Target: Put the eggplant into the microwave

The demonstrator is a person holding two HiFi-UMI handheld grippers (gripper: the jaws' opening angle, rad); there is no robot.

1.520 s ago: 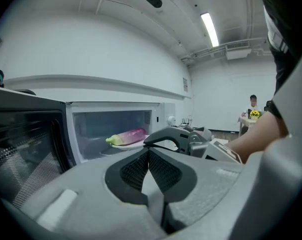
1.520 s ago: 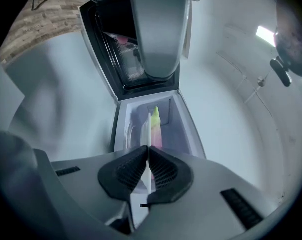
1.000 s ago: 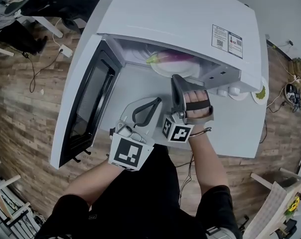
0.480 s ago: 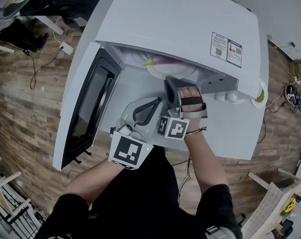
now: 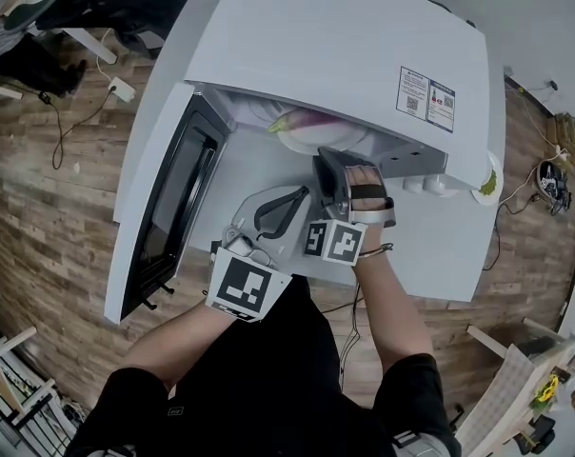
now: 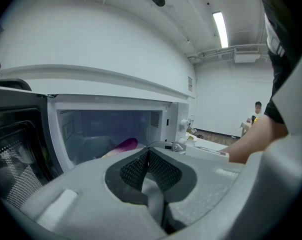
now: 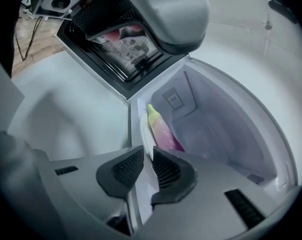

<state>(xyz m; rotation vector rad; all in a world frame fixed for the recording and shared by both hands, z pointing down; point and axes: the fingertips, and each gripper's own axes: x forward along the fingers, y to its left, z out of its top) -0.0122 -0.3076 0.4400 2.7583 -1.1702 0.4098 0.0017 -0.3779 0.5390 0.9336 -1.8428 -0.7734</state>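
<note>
Jaws of the right gripper [image 7: 147, 156] are being opened around the rim of the white plate [image 7: 144, 134], on which the eggplant [image 7: 161, 129] is laid inside the microwave [image 5: 335, 46] at twelve o'clock, while those of the left gripper [image 6: 147, 156] are pressed together, empty; if the rim is snagged on withdrawal, the plate could be dragged out.

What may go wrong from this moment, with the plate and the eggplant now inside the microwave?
1. The right gripper has its jaws opening with the rim of the plate between them; pulling back too early may drag the plate and roll the eggplant off.
2. The plate seems to sit near the front of the microwave, so the open door may strike it when closed.
</note>
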